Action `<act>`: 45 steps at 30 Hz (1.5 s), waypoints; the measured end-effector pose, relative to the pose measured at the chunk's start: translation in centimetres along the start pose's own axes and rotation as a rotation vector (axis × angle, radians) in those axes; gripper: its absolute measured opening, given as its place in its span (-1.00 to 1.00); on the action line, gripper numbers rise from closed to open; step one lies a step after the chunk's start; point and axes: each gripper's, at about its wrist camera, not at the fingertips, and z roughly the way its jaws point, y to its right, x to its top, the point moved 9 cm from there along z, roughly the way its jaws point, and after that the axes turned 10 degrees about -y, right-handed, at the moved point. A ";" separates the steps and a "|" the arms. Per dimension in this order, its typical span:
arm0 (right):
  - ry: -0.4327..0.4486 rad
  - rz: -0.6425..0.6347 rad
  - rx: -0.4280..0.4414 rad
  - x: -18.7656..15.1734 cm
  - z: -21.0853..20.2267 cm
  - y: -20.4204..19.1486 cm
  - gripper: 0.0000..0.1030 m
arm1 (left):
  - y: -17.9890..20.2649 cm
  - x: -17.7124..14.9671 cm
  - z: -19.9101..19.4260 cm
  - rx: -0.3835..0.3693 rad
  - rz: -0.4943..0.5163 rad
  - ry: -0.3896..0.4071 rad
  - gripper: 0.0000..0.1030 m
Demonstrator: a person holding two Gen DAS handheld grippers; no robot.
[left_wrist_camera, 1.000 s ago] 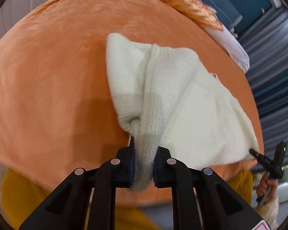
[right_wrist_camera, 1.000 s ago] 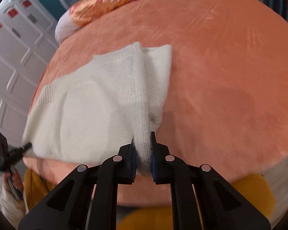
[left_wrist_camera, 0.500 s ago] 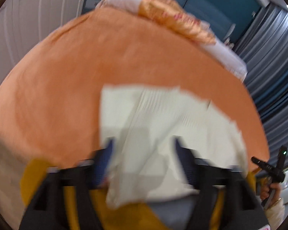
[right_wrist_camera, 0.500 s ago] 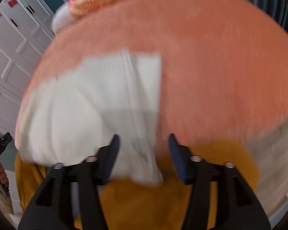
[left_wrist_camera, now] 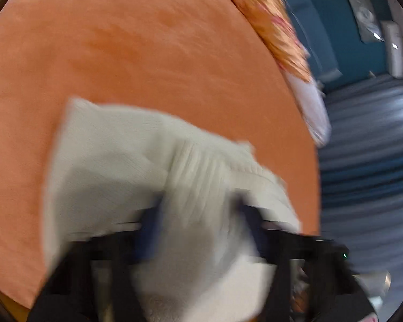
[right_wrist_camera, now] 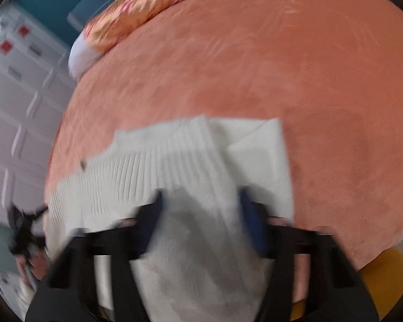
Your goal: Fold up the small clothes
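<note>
**Q:** Where are you in the fold right now?

**A:** Somewhere between grips, I'd say. Nearest me, my left gripper [left_wrist_camera: 198,220] has its fingers spread wide, and the cream knit sweater [left_wrist_camera: 137,166] just lies in the gap between them, not pinched. Same on the other side: my right gripper [right_wrist_camera: 201,214] is spread too, with knit under the gap and nothing clamped. Both views are badly smeared, so I can't tell if any finger is touching the fabric.

**Q:** And the sweater itself?

**A:** It's lying on the near part of the bed's orange blanket [left_wrist_camera: 147,53], partly folded, with its near edge running under my fingers. Looks like one fold is in and another is still needed. Next move probably calls for picking a fresh edge on each side, closing on it evenly, and carrying it over without dragging the layers below.

**Q:** Do the two cameras differ much?

**A:** A bit. The right view shows a crisp folded flap at the right corner, and my other hand's gripper far left. The left view gives grey curtains [left_wrist_camera: 367,161] on the right instead. Both catch the orange patterned pillow [right_wrist_camera: 137,10] at the far end.
</note>
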 end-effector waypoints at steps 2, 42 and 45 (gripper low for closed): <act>0.071 -0.041 0.024 0.4 -2.2 -1.3 -0.80 | 2.1 -0.2 -0.9 0.017 0.064 0.015 -0.79; 0.052 -0.130 -0.220 -4.1 -3.0 2.7 -0.81 | 1.1 -6.3 0.0 0.749 0.398 0.115 0.05; 0.087 -0.137 -0.243 -3.1 -3.8 1.3 -0.73 | 2.0 -6.1 -1.2 0.739 0.344 0.145 -0.15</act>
